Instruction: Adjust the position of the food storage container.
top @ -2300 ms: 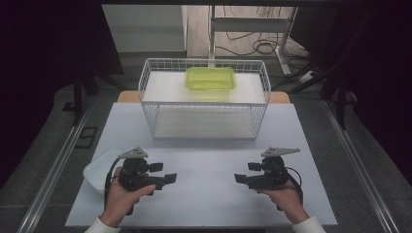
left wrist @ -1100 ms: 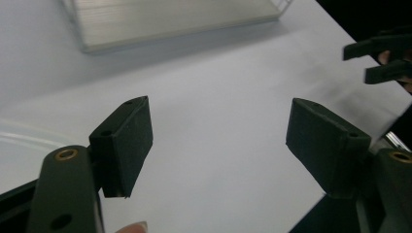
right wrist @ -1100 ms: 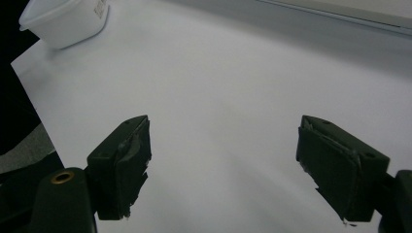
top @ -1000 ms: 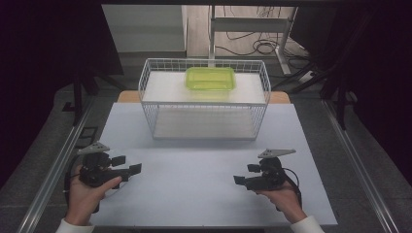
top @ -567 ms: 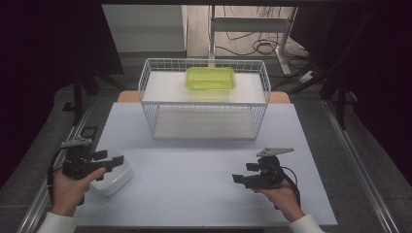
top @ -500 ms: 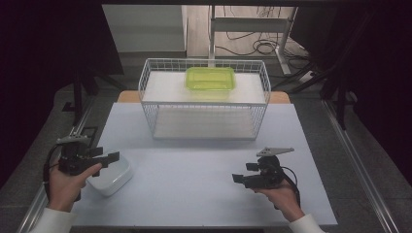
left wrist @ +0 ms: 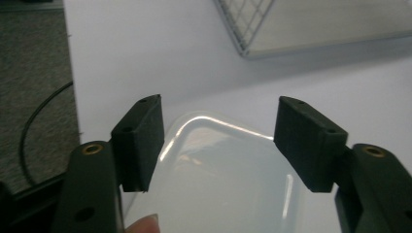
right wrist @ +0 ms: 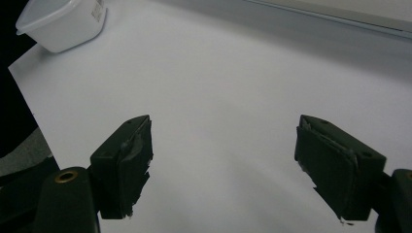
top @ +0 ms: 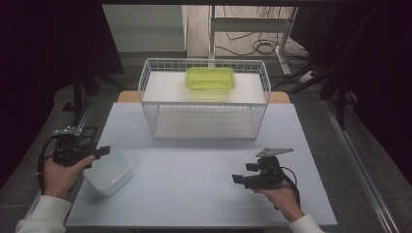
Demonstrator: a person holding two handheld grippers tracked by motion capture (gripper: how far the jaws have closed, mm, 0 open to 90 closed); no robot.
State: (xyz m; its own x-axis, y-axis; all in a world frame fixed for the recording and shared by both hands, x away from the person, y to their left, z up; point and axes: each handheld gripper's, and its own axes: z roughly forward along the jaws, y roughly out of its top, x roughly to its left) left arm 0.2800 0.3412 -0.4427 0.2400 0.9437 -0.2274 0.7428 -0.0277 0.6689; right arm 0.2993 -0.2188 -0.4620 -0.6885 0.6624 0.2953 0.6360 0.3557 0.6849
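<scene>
A white translucent plastic container sits upside-up at the front left of the white table. My left gripper hovers at its left rim, pointing right. In the left gripper view the container lies between and under the jaws of the left gripper. The jaws have just been closing, but the pads do not touch it. My right gripper rests at the front right, open, with only bare table between its jaws. A green container lies on top of the wire basket.
The wire basket stands at the back middle of the table. The white container shows far off in the right gripper view. Dark floor and a metal rail flank the table. A cable lies on the floor at left.
My left hand has slid left and slightly away, uncovering the white container, and its jaws stand narrower. The right hand has kept still.
</scene>
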